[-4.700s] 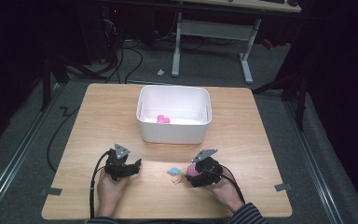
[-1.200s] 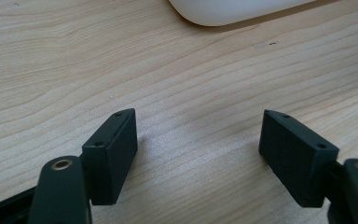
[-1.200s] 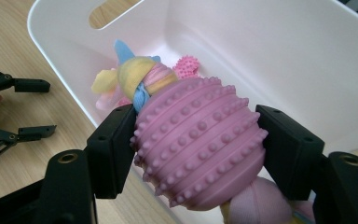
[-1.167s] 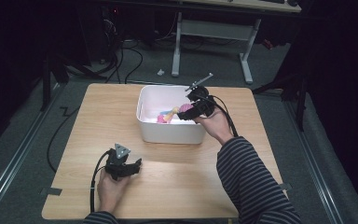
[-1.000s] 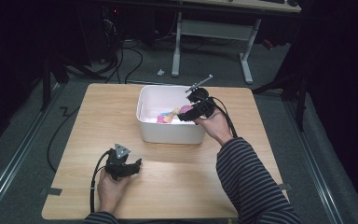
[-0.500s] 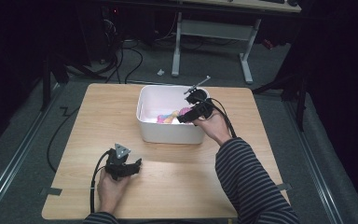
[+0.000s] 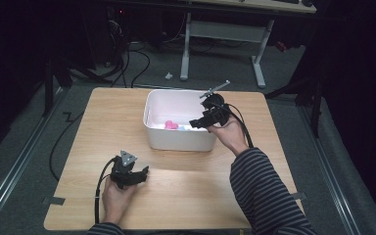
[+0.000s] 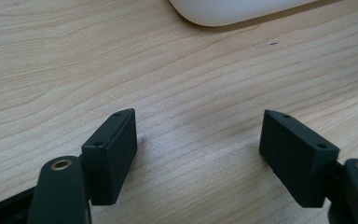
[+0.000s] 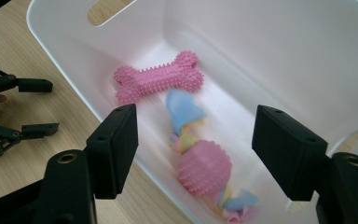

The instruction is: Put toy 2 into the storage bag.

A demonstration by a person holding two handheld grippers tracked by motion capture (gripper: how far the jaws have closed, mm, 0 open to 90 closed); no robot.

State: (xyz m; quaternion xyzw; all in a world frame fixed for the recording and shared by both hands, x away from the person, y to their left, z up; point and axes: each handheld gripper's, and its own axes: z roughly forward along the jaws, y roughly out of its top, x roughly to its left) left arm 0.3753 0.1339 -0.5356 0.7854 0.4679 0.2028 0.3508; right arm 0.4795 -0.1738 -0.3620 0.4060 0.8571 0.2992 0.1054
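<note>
The right hand-held gripper (image 9: 193, 140) hangs open and empty over the white bin (image 9: 307, 56), where the pink ball rope toy (image 9: 204, 173) lies beside the pink bone (image 9: 157, 77). The risk, as I judge it: pulling away low could clip the bin's rim and shove it across the tabletop (image 7: 103, 117). The left hand-held gripper (image 8: 198, 149) rests wide open, holding nothing

From my station, the high view shows the table (image 7: 186, 196) evenly lit from overhead; beyond its edges, from nine through twelve to three o'clock, the room falls to near black. The white bin (image 7: 176, 142) casts a short, soft shadow toward six o'clock. No glare anywhere. Both gripper views are bright; the rope toy (image 9: 200, 163) is motion-blurred, and near jaws look soft.
</note>
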